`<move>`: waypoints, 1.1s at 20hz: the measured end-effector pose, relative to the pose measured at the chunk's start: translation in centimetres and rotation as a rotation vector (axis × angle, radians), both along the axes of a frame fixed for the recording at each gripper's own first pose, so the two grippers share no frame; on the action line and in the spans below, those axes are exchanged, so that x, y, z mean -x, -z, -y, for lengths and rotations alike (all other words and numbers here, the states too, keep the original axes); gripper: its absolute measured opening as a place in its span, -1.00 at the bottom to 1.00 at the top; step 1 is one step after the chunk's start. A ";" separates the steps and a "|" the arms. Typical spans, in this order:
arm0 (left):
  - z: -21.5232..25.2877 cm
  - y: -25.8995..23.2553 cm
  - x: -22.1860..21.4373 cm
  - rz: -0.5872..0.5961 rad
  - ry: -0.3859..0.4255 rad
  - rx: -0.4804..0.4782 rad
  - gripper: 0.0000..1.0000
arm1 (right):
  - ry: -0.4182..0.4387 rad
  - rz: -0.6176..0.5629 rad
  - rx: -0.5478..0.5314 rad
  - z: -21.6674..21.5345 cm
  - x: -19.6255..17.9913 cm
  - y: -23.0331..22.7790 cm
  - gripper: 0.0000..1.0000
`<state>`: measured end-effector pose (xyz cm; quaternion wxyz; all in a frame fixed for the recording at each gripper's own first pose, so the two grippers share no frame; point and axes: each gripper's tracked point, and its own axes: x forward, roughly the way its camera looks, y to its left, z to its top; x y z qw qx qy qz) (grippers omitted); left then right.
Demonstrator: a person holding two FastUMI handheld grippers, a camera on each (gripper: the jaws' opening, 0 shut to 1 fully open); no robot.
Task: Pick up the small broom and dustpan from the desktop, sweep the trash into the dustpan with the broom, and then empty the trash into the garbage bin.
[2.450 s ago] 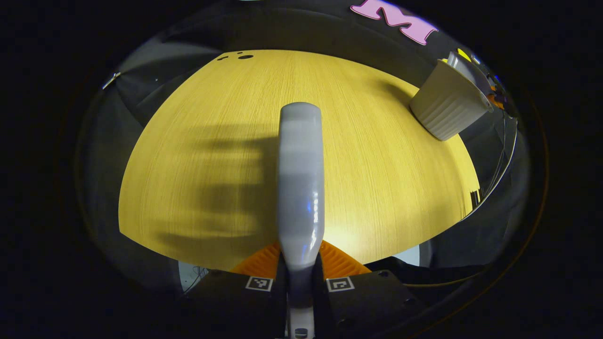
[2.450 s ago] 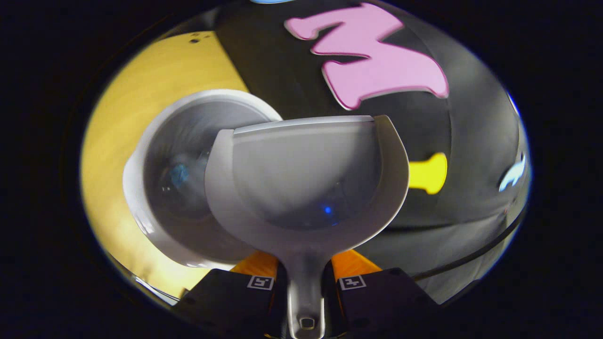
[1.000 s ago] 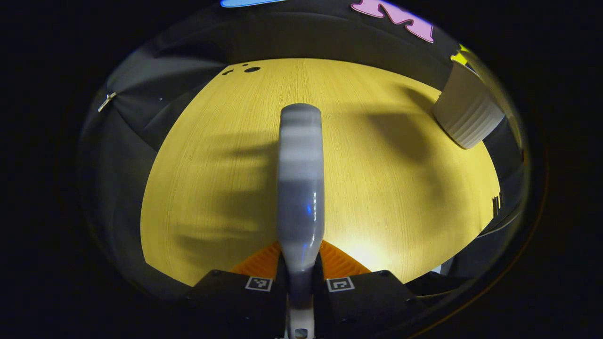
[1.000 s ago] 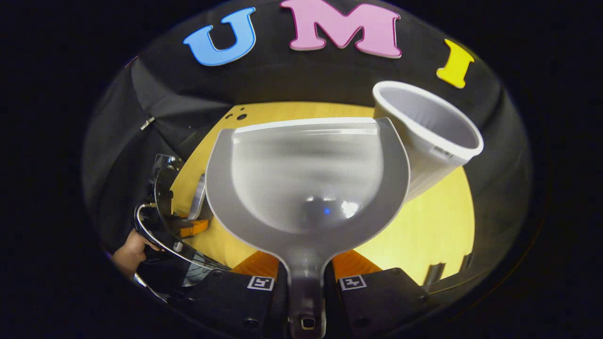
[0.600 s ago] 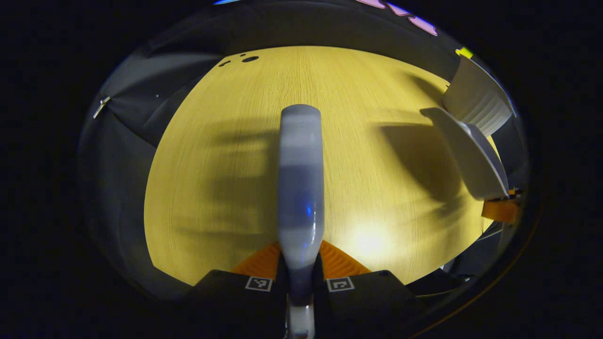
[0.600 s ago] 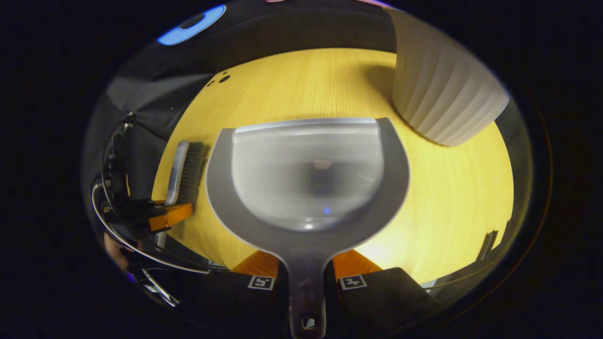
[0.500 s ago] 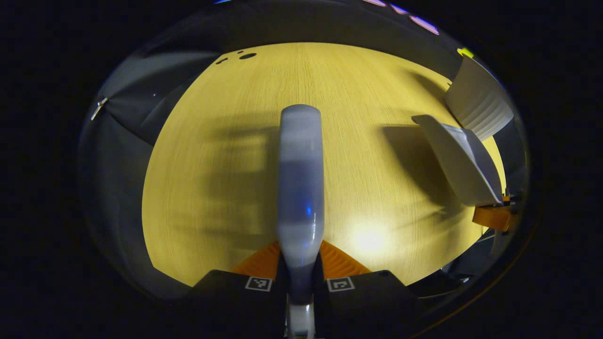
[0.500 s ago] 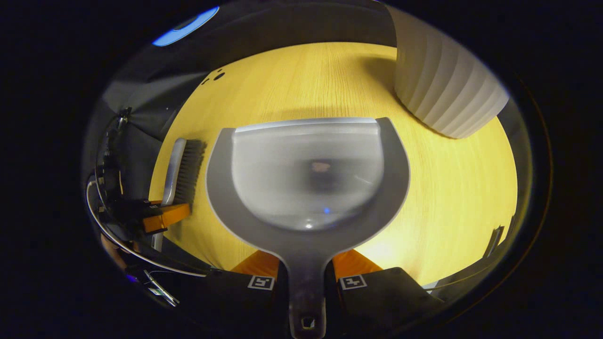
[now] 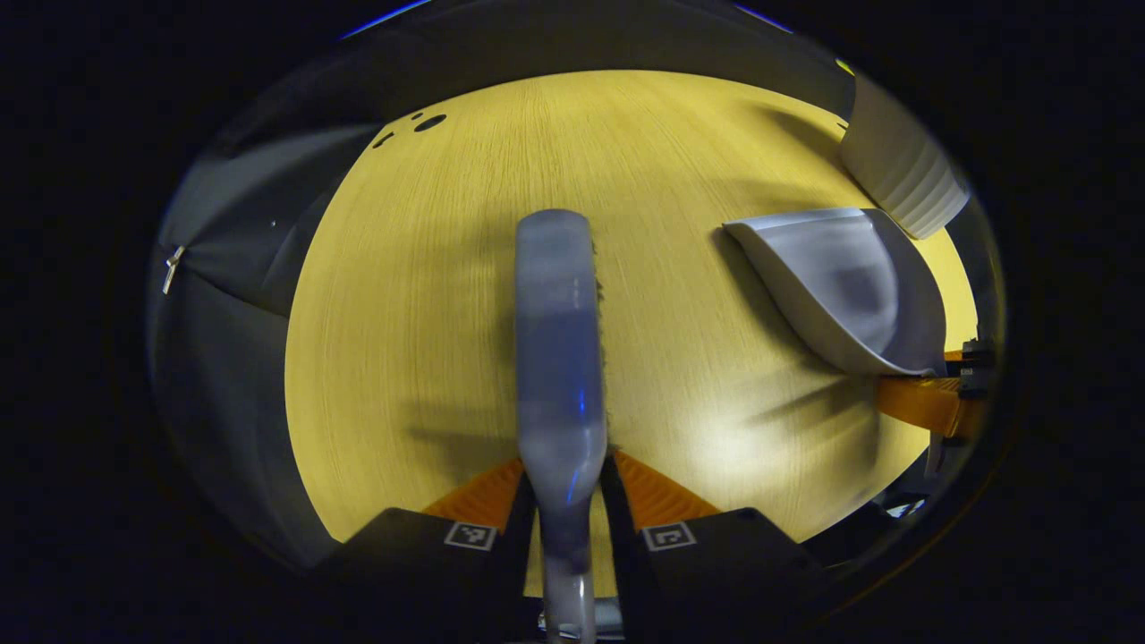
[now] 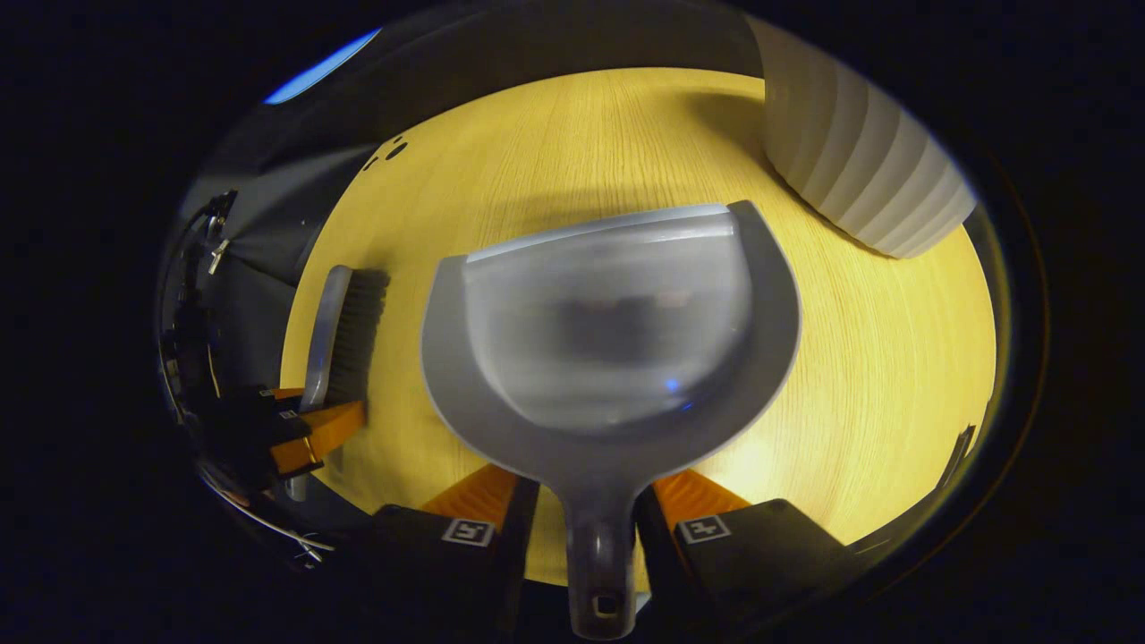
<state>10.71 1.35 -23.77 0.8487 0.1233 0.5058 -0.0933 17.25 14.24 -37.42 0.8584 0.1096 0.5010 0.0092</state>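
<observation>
Spanning both views, the wooden desktop [image 9: 429, 295] was noted first, bare of visible trash as far as could be told. The ribbed white bin [image 10: 859, 161] was seen standing at its far right corner. The dustpan [image 10: 608, 331] was found low over the desktop, just short of the bin, its tray apparently empty; contact with the wood could not be confirmed. Its handle lay between the fingers of the right gripper [image 10: 595, 528], which appeared slightly parted, so a firm grip could not be told. The broom [image 9: 556, 349] was recorded low over the desktop left of the dustpan, its handle between the fingers of the left gripper [image 9: 568, 532], small gaps showing either side; clamping could not be told. Both tools were judged light, stiff, smooth plastic, likely to twist if pinched loosely; the narrow handle necks were judged the best holds.
</observation>
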 end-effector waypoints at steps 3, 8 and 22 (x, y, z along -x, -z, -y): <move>0.5 -1.6 0.1 0.044 -0.005 0.019 0.73 | 0.022 0.027 -0.018 0.9 0.5 -1.8 1.00; -0.1 -6.5 1.2 0.192 -0.023 0.015 0.96 | 0.036 0.148 0.054 2.8 1.3 -6.0 0.98; 4.2 -26.4 10.4 0.943 -0.032 0.233 0.95 | 0.200 0.790 0.320 10.3 6.8 -24.2 0.98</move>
